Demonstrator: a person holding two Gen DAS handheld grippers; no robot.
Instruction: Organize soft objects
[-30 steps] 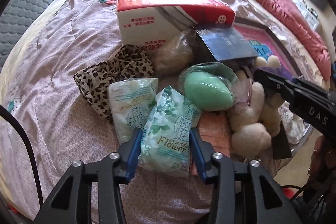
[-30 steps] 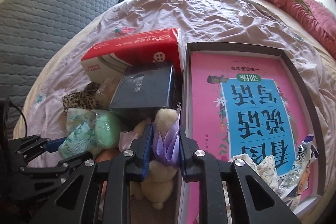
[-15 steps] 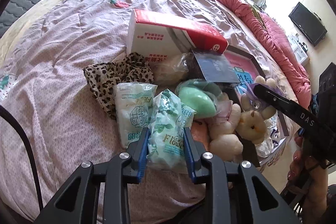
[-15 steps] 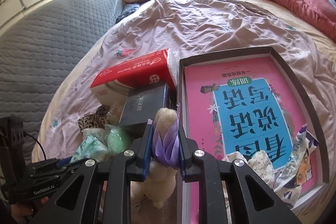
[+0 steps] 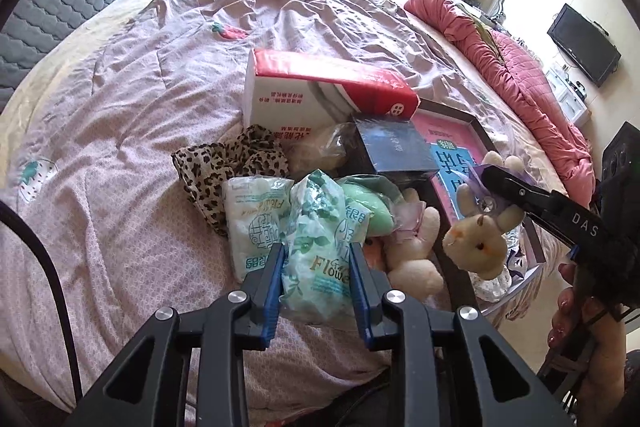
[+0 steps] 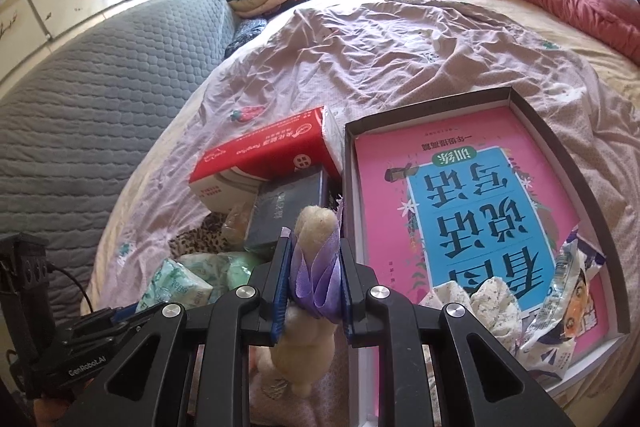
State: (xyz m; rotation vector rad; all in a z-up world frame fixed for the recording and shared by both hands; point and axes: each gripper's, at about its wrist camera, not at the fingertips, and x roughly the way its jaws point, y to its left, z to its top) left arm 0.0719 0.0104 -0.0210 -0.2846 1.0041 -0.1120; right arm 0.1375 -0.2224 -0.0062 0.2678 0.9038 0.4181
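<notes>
bed [image 5: 120, 155] with a rumpled mauve quilt carries the whole pile; grey quilted headboard [image 6: 100, 75] behind it, a rolled pink comforter [image 5: 520, 75] along the far edge. shallow dark box tray [image 6: 556, 147] sits on the quilt with a pink-and-blue book [image 6: 460, 211] flat inside, plus a floral cloth [image 6: 492, 295] and a snack packet [image 6: 576, 279] in its near corner. red-and-white tissue box [image 5: 320, 95] lies just beside the tray, a dark blue box [image 5: 396, 147] leaning against it. leopard-print cloth [image 5: 224, 167] is spread on the quilt next to the tissue box. a white tissue pack [image 5: 252, 223] lies flat, touching the leopard cloth. left gripper [image 5: 316, 263] has its blue pads pressed into both sides of a green floral "flower" tissue pack [image 5: 320, 247], jaws just closed in on it; pack looks raised off the quilt at its near end, hard to be sure. a green sponge in plastic wrap [image 5: 372, 207] sits right behind it. one cream plush bunny [image 5: 412, 247] lies against the tray wall. right gripper [image 6: 314, 275] is clamped on the purple ribbon [image 6: 316, 279] of a second cream plush bunny [image 5: 480, 239], which hangs clear of the pile, above the tray's near edge.
</notes>
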